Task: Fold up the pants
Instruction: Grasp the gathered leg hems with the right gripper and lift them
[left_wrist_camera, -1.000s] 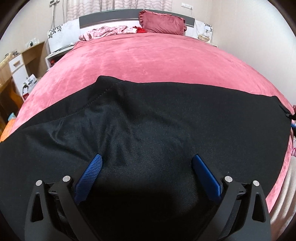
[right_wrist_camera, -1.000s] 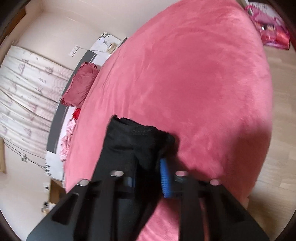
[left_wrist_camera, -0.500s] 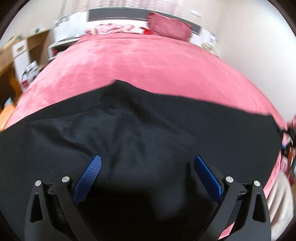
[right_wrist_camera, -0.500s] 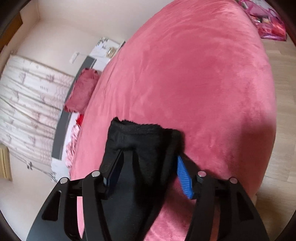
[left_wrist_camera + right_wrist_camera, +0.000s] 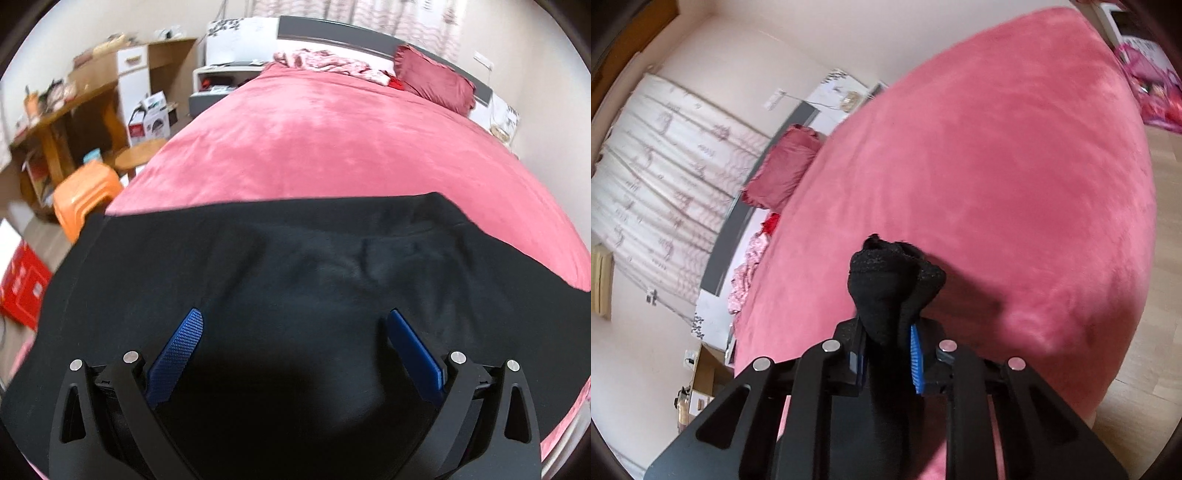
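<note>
In the left wrist view, the black pants (image 5: pixel 295 280) lay spread on the pink bed (image 5: pixel 332 140), their long axis running across the picture from left to right, one end hanging past the bed's left edge. The left gripper (image 5: pixel 293 328) hovered over the cloth with its jaws wide apart, grasping nothing.

In the right wrist view, the right gripper (image 5: pixel 886 347) had just closed again and was clenched on a bunched end of the pants (image 5: pixel 890 284), which stuck up beyond the fingertips above the bed (image 5: pixel 997 166).

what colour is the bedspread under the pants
Pink, a plain velvety pink bedspread; the left wrist view shows it best.
</note>
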`<state>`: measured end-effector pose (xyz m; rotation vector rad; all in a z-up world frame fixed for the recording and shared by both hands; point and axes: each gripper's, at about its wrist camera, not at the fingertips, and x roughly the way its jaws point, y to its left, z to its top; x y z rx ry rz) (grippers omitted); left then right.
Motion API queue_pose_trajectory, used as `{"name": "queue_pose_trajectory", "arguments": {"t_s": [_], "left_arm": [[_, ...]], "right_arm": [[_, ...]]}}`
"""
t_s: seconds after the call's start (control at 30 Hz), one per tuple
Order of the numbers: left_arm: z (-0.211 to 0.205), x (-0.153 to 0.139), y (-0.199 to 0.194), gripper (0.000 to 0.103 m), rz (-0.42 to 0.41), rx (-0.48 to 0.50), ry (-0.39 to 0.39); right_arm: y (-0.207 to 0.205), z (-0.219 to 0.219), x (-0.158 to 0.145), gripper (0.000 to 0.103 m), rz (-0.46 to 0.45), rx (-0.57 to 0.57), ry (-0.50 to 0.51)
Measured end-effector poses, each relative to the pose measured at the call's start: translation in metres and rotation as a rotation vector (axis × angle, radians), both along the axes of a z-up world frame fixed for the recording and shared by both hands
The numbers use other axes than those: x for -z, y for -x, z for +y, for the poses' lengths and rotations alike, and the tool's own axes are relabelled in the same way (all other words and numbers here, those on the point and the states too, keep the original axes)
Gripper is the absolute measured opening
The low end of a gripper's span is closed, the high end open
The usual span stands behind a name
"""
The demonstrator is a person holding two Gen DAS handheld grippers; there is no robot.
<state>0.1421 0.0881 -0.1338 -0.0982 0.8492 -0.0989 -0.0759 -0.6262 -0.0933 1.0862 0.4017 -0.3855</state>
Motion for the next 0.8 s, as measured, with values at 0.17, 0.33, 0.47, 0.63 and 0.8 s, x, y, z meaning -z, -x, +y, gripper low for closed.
{"name": "queue_pose_trajectory", "arguments": {"t_s": [0.17,0.33,0.47,0.63,0.8], "left_arm": [[-0.006,0.006,0.008,0.099,-0.037,0.019,-0.049],[-0.008,0.007,0.008,0.099,-0.040,0.019,-0.060],[-0.007,0.007,0.008,0.099,-0.041,0.019,-0.059],[-0.006,0.007,0.009,0.099,-0.042,0.020,-0.054],[-0.006,0.005,0.011,0.099,-0.046,0.021,-0.036]], "right_arm": [[-0.006,0.021,-0.030,0.017,-0.057,-0.022,0.021],[-0.013,0.050,-0.060,0.017,-0.111,-0.078,0.073],[-0.022,0.082,-0.082,0.017,-0.140,-0.152,0.143],[-0.034,0.129,-0.103,0.017,-0.168,-0.255,0.232],[-0.047,0.182,-0.116,0.017,-0.192,-0.371,0.315]]}}
